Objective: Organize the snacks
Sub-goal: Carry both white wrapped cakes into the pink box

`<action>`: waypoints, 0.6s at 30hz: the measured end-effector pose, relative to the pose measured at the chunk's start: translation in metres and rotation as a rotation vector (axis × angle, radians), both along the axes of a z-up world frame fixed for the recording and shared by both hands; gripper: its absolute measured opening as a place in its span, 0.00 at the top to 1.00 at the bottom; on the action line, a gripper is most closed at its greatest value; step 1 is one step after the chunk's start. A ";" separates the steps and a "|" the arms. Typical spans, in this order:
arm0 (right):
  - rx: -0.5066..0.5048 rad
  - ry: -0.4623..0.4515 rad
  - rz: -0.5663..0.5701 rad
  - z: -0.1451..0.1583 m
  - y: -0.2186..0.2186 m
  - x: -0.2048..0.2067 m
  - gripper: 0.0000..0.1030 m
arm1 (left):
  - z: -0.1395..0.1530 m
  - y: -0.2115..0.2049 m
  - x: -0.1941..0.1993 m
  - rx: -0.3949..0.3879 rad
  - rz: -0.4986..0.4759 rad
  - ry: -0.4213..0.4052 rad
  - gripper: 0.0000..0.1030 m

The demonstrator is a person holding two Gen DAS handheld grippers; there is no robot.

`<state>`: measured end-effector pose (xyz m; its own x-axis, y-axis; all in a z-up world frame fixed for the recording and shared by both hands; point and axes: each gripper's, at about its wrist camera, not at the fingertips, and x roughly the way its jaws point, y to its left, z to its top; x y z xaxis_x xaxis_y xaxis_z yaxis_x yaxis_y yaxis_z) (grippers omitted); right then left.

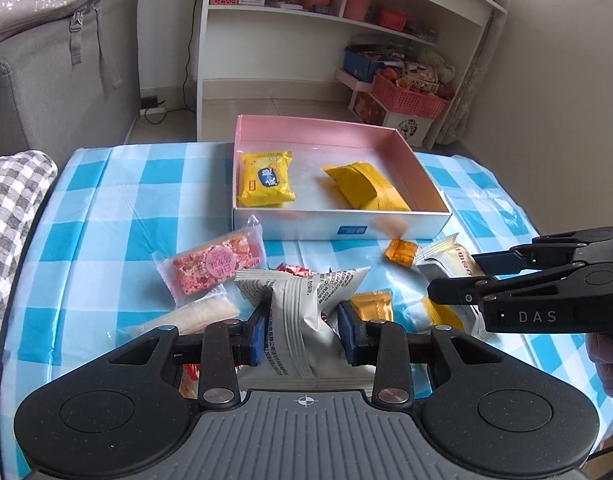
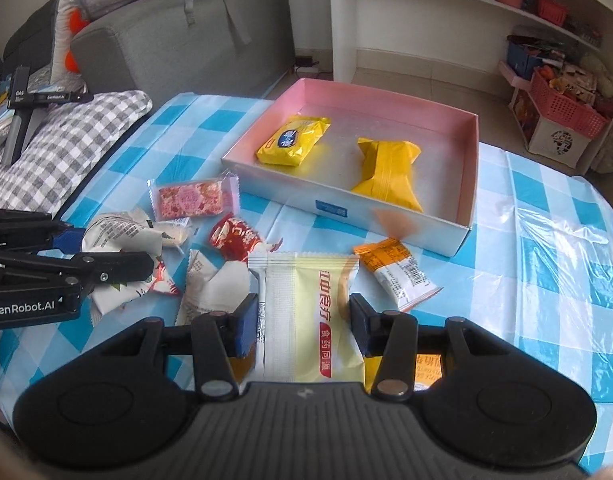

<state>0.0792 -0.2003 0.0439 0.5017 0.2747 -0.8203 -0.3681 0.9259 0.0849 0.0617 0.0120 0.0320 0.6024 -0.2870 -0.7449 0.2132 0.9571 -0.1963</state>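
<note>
On the table (image 2: 546, 248), toward its far edge: an open box (image 2: 468, 184). Inside, two packets, one (image 2: 292, 140) left, the other (image 2: 388, 172) right, apart. Before the box, loose snacks (image 2: 234, 240) scattered (some overlapping, perhaps). Behind the table, a shelf (image 1: 346, 20); left of it, a sofa (image 1: 62, 80).

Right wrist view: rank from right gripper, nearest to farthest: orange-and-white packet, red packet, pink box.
From the right gripper, shut on a cream packet:
1. orange-and-white packet, just ahead on the right
2. red packet, ahead on the left
3. pink box, farthest, behind both
</note>
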 end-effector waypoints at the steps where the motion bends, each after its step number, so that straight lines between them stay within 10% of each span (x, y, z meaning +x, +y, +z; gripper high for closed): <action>1: 0.015 -0.007 -0.016 0.003 -0.002 0.005 0.58 | 0.001 -0.001 0.003 -0.005 0.005 -0.002 0.68; 18: 0.071 -0.112 -0.228 -0.019 -0.031 0.117 0.57 | -0.015 -0.038 0.118 0.028 0.064 -0.074 0.68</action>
